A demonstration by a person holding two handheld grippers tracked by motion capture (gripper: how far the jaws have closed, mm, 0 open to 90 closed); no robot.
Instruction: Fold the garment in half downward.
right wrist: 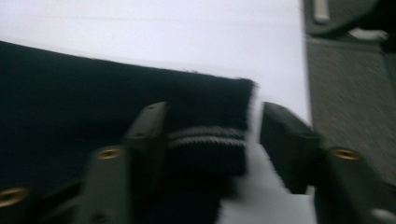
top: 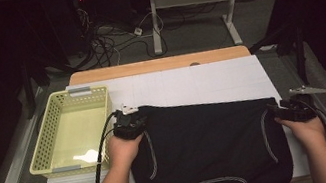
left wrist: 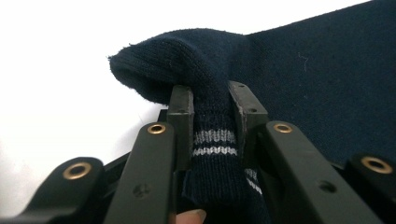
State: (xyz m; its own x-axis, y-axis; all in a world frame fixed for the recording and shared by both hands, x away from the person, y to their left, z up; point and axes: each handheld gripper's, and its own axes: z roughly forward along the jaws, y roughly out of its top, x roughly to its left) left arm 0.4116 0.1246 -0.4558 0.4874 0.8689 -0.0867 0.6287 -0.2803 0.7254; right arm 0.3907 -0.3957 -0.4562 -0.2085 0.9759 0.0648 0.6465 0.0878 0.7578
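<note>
Dark room, cables on the floor behind a counter (top: 156,65) covered with white paper. Navy knit garment (top: 207,149) lies flat on that paper, near edge hanging off the counter's front, far edge running straight across. Yellow basket (top: 52,134) sits just beside the garment's left side, empty.

Left hand-held gripper (top: 128,123) sits at the garment's far left corner, between garment and basket; in the left gripper view it (left wrist: 212,114) is clamped on the striped ribbed cuff (left wrist: 212,149), knit bunched up over the jaw tips. Right hand-held gripper (top: 292,110) sits at the garment's right edge; in the right gripper view it (right wrist: 210,126) stands apart, the striped cuff (right wrist: 208,144) between the jaws but the right pad clear of it, so no hold there. That view is blurred.

Risks, judged: with only the left corner pinched, any lift or pull drags the garment skewed toward the basket and wrinkles it. Overhanging near edge could slide the whole thing off the counter's front. Thick bunched knit may slip from the left jaws.

Orientation: garment's long axis runs left to right across the counter, from one cuff to the other; curved stitched hem (top: 216,182) faces the person.
</note>
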